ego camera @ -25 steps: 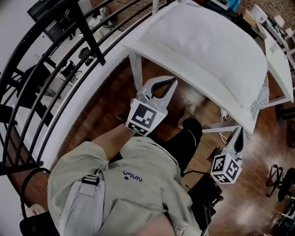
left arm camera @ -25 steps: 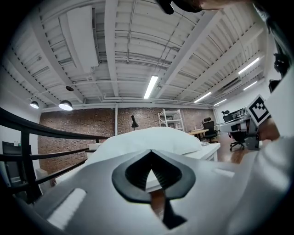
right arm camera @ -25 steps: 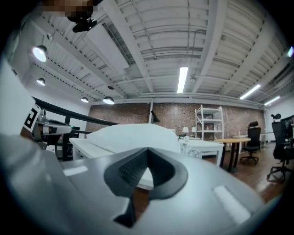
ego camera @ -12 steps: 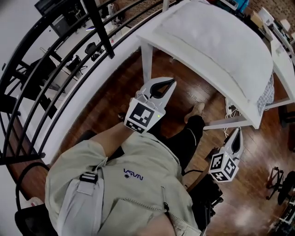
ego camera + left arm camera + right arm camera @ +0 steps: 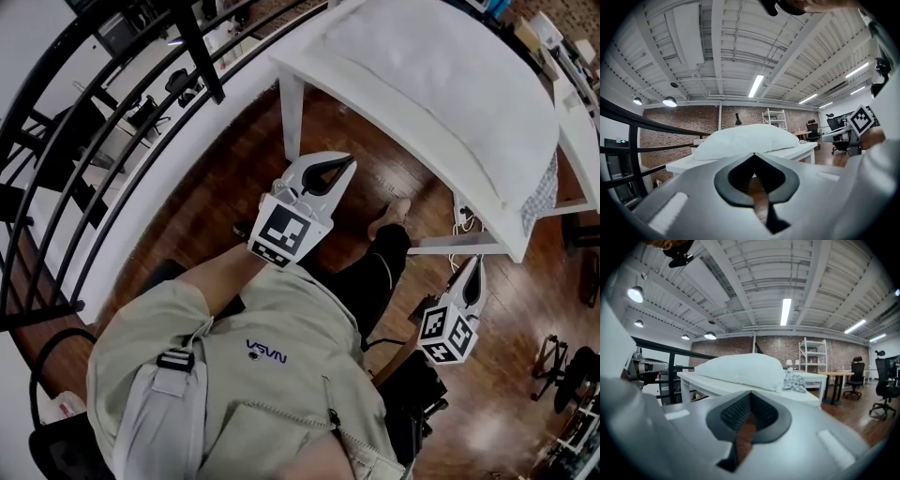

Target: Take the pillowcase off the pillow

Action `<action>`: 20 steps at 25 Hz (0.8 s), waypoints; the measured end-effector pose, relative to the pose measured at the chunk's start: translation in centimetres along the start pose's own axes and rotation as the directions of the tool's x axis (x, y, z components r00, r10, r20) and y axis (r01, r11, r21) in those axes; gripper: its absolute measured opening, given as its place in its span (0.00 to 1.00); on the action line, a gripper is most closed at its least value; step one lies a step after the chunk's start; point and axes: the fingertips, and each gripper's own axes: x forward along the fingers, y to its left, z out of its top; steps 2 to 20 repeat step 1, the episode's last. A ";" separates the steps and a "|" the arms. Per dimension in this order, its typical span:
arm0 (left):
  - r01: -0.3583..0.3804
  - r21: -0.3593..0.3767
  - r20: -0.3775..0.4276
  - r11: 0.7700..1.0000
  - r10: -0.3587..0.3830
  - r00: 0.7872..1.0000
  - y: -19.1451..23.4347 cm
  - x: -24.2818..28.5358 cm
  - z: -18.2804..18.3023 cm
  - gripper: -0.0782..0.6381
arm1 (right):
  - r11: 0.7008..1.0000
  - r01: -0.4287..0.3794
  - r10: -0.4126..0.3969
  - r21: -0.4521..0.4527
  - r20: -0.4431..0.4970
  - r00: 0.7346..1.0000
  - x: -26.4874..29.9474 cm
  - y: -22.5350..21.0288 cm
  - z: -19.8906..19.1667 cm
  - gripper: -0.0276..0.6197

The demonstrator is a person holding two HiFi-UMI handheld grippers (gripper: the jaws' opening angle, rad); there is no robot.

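Both tongs are pinched shut with nothing in them. The left tongs (image 5: 347, 161) are held out over the wooden floor (image 5: 216, 187), pointing at the desk (image 5: 375, 117). The right tongs (image 5: 475, 263) hang just under the desk's near corner. The pillow (image 5: 441, 84) lies along the desk in its white case, apart from both tongs, and a checked cloth (image 5: 534, 202) lies at one end of it.

Ahead of both sets of jaws, the pillow (image 5: 441, 75) and white table (image 5: 300, 66) run off the head view's top edge. Past the jaws of the right gripper (image 5: 475, 264), a checked cloth (image 5: 537, 199) lies partly hidden under the pillow. In both gripper views the gripper body below the jaws hides most of the table's legs. The open end of the pillowcase (image 5: 740, 369) cannot be made out
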 end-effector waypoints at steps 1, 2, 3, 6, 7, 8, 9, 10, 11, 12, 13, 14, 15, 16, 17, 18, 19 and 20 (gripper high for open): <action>0.000 -0.001 0.000 1.000 0.000 1.000 0.1 0.0 -0.2 0.12 | 1.000 0.000 0.000 0.000 -0.003 1.000 0.1 0.1 -0.3 0.05; 0.000 -0.001 0.000 1.000 0.000 1.000 0.1 0.0 -0.2 0.12 | 1.000 0.000 0.000 0.000 -0.003 1.000 0.1 0.1 -0.3 0.05; 0.000 -0.001 0.000 1.000 0.000 1.000 0.1 0.0 -0.2 0.12 | 1.000 0.000 0.000 0.000 -0.003 1.000 0.1 0.1 -0.3 0.05; 0.000 -0.001 0.000 1.000 0.000 1.000 0.1 0.0 -0.2 0.12 | 1.000 0.000 0.000 0.000 -0.003 1.000 0.1 0.1 -0.3 0.05; 0.000 -0.001 0.000 1.000 0.000 1.000 0.1 0.0 -0.2 0.12 | 1.000 0.000 0.000 0.000 -0.003 1.000 0.1 0.1 -0.3 0.05; 0.000 -0.001 0.000 1.000 0.000 1.000 0.1 0.0 -0.2 0.12 | 1.000 0.000 0.000 0.000 -0.003 1.000 0.1 0.1 -0.3 0.05; 0.000 -0.001 0.000 1.000 0.000 1.000 0.1 0.0 -0.2 0.12 | 1.000 0.000 0.000 0.000 -0.003 1.000 0.1 0.1 -0.3 0.05; 0.000 -0.001 0.000 1.000 0.000 1.000 0.1 0.0 -0.2 0.12 | 1.000 0.000 0.000 0.000 -0.003 1.000 0.1 0.1 -0.3 0.05; 0.000 -0.001 0.000 1.000 0.000 1.000 0.1 0.0 -0.2 0.12 | 1.000 0.000 0.000 0.000 -0.003 1.000 0.1 0.1 -0.3 0.05; 0.000 -0.001 0.000 1.000 0.000 1.000 0.1 0.0 -0.2 0.12 | 1.000 0.000 0.000 0.000 -0.003 1.000 0.1 0.1 -0.3 0.05; 0.000 -0.001 0.000 1.000 0.000 1.000 0.1 0.0 -0.2 0.12 | 1.000 0.000 0.000 0.000 -0.003 1.000 0.1 0.1 -0.3 0.05; 0.000 -0.001 0.000 1.000 0.000 1.000 0.1 0.0 -0.2 0.12 | 1.000 0.000 0.000 0.000 -0.003 1.000 0.1 0.1 -0.3 0.05; 0.000 -0.001 0.000 1.000 0.000 1.000 0.1 0.0 -0.2 0.12 | 1.000 0.000 0.000 0.000 -0.003 1.000 0.1 0.1 -0.3 0.05; 0.000 -0.001 0.000 1.000 0.000 1.000 0.1 0.0 -0.2 0.12 | 1.000 0.000 0.000 0.000 -0.003 1.000 0.1 0.1 -0.3 0.05; 0.000 -0.001 0.000 1.000 0.000 1.000 0.1 0.0 -0.2 0.12 | 1.000 0.000 0.000 0.000 -0.003 1.000 0.1 0.1 -0.3 0.05; 0.000 -0.001 0.000 1.000 0.000 1.000 0.1 0.0 -0.2 0.12 | 1.000 0.000 0.000 0.000 -0.003 1.000 0.1 0.1 -0.3 0.05; 0.000 -0.001 0.000 1.000 0.000 1.000 0.1 0.0 -0.2 0.12 | 1.000 0.000 0.000 0.000 -0.003 1.000 0.1 0.1 -0.3 0.05; 0.000 -0.001 0.000 1.000 0.000 1.000 0.1 0.0 -0.2 0.12 | 1.000 0.000 0.000 0.000 -0.003 1.000 0.1 0.1 -0.3 0.05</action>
